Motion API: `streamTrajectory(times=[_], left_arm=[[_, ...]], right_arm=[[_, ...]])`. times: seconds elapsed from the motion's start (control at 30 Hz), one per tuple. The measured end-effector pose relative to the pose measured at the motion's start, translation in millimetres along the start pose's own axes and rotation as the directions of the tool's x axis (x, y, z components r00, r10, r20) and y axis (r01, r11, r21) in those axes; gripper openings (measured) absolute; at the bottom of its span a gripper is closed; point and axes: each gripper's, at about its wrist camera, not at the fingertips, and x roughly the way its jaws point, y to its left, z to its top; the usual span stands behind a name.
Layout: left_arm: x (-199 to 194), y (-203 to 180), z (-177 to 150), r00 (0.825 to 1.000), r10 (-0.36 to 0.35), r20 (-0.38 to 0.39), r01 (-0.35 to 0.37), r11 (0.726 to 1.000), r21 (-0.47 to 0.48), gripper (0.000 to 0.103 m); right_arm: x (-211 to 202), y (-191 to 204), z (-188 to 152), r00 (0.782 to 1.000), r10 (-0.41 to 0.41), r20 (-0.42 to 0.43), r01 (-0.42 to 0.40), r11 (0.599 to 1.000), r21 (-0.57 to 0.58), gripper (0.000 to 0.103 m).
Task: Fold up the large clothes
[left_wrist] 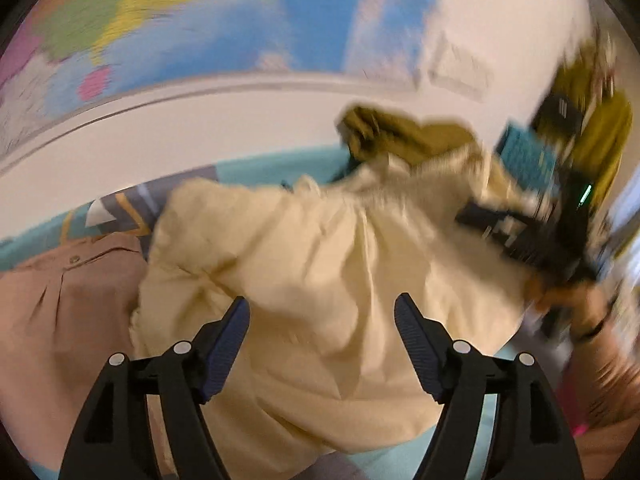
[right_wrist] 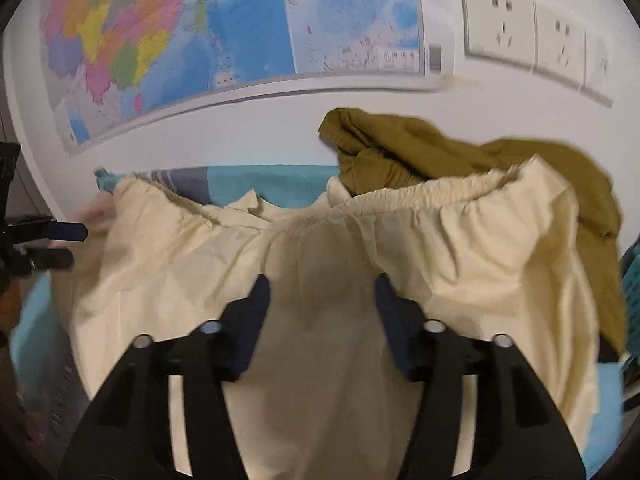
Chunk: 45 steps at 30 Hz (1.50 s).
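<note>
A cream garment with an elastic waistband (right_wrist: 320,248) lies spread on the teal patterned bed cover (right_wrist: 264,180); it also shows in the left wrist view (left_wrist: 320,256). My left gripper (left_wrist: 322,308) is open just above the cream cloth, holding nothing. My right gripper (right_wrist: 322,284) is open above the cloth below the waistband, holding nothing. In the left wrist view the right gripper's body (left_wrist: 532,232) shows blurred at the cloth's right edge. In the right wrist view the left gripper (right_wrist: 60,244) shows at the far left beside the waistband's left end.
An olive garment (right_wrist: 440,148) lies bunched behind the cream one against the white wall. A tan buttoned garment (left_wrist: 60,288) lies at the left. A map (right_wrist: 200,32) and wall sockets (right_wrist: 520,28) are on the wall. A teal basket (right_wrist: 632,300) is at the right edge.
</note>
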Motion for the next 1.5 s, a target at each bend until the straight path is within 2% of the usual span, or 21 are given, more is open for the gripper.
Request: streamTrajectory(times=[0.07, 0.17, 0.2, 0.23, 0.27, 0.3, 0.4, 0.6, 0.67, 0.77, 0.83, 0.87, 0.9, 0.97, 1.0, 1.03, 1.07, 1.1, 1.2, 1.37, 1.5], left_arm=[[18, -11, -2, 0.999, 0.001, -0.043, 0.001, 1.0, 0.031, 0.072], [49, -18, 4, 0.995, 0.05, -0.091, -0.046, 0.998, 0.046, 0.071], [57, -20, 6, 0.993, 0.065, -0.1, -0.061, 0.997, 0.049, 0.062], [66, -20, 8, 0.991, 0.081, -0.109, -0.076, 0.996, 0.048, 0.054], [75, -19, 10, 0.988, 0.093, -0.119, -0.088, 0.995, 0.042, 0.039], [78, -18, 11, 0.988, 0.098, -0.121, -0.093, 0.995, 0.042, 0.029], [76, -11, 20, 0.992, 0.088, -0.085, -0.089, 0.996, -0.002, 0.011], [57, 4, 49, 0.999, 0.052, 0.001, -0.051, 0.993, -0.104, 0.006], [71, 10, 51, 0.999, 0.048, -0.022, -0.05, 0.991, -0.124, 0.008], [106, 12, 41, 0.991, 0.087, -0.105, -0.099, 0.989, -0.112, 0.026], [101, 10, 34, 0.992, 0.104, -0.069, -0.111, 0.989, -0.096, 0.028], [91, 10, 32, 0.994, 0.102, -0.044, -0.106, 0.989, -0.099, 0.032], [80, 13, 29, 0.994, 0.104, -0.022, -0.105, 0.989, -0.107, 0.042], [44, 21, 18, 0.989, 0.123, 0.085, -0.111, 0.986, -0.128, 0.053], [29, 24, 10, 0.983, 0.138, 0.121, -0.121, 0.984, -0.133, 0.063], [12, 29, 2, 0.975, 0.156, 0.159, -0.133, 0.981, -0.143, 0.066], [-9, 37, -11, 0.964, 0.179, 0.197, -0.15, 0.977, -0.155, 0.07], [-19, 42, -18, 0.958, 0.193, 0.212, -0.161, 0.974, -0.161, 0.074], [-42, 60, -50, 0.945, 0.252, 0.207, -0.212, 0.957, -0.196, 0.08], [-32, 75, -97, 0.974, 0.191, 0.118, -0.162, 0.962, -0.219, 0.084], [-7, 65, -97, 0.984, 0.127, 0.127, -0.099, 0.974, -0.202, 0.087]], right_arm=[[-1, 5, -4, 0.997, -0.072, 0.008, 0.072, 0.996, -0.043, 0.072], [8, 6, -10, 0.991, -0.135, -0.019, 0.133, 0.986, -0.096, 0.072], [10, 6, -12, 0.99, -0.137, -0.029, 0.133, 0.986, -0.104, 0.068], [14, 6, -12, 0.99, -0.136, -0.042, 0.131, 0.985, -0.11, 0.042], [16, 3, -12, 0.989, -0.137, -0.053, 0.131, 0.985, -0.11, 0.011], [18, -2, -10, 0.99, -0.127, -0.06, 0.121, 0.988, -0.098, 0.0], [14, -16, -1, 0.996, -0.079, -0.042, 0.077, 0.996, -0.042, 0.001], [-14, -22, 35, 0.989, -0.096, 0.115, 0.098, 0.995, -0.012, 0.001], [0, -26, 37, 0.991, -0.104, 0.088, 0.105, 0.994, -0.01, 0.001], [30, -29, 27, 0.994, -0.112, 0.008, 0.112, 0.994, -0.017, 0.001], [31, -30, 24, 0.995, -0.1, 0.01, 0.1, 0.995, -0.025, 0.001], [27, -31, 23, 0.996, -0.089, 0.008, 0.089, 0.996, -0.022, 0.006], [19, -33, 23, 0.998, -0.069, 0.014, 0.069, 0.998, -0.008, 0.012], [-8, -40, 19, 0.997, -0.025, 0.067, 0.023, 0.999, 0.028, 0.044], [-28, -45, 14, 0.993, -0.019, 0.119, 0.013, 0.999, 0.047, 0.052], [-43, -49, 9, 0.988, -0.014, 0.152, 0.005, 0.998, 0.061, 0.066], [-57, -55, 1, 0.983, -0.011, 0.182, -0.003, 0.997, 0.076, 0.073], [-77, -63, -15, 0.977, -0.004, 0.213, -0.017, 0.995, 0.096, 0.074], [-100, -87, -55, 0.982, -0.021, 0.188, -0.01, 0.986, 0.165, 0.086], [-84, -118, -110, 0.995, 0.065, 0.07, -0.083, 0.952, 0.296, 0.091], [-62, -122, -117, 0.986, 0.149, 0.079, -0.167, 0.926, 0.338, 0.091]])
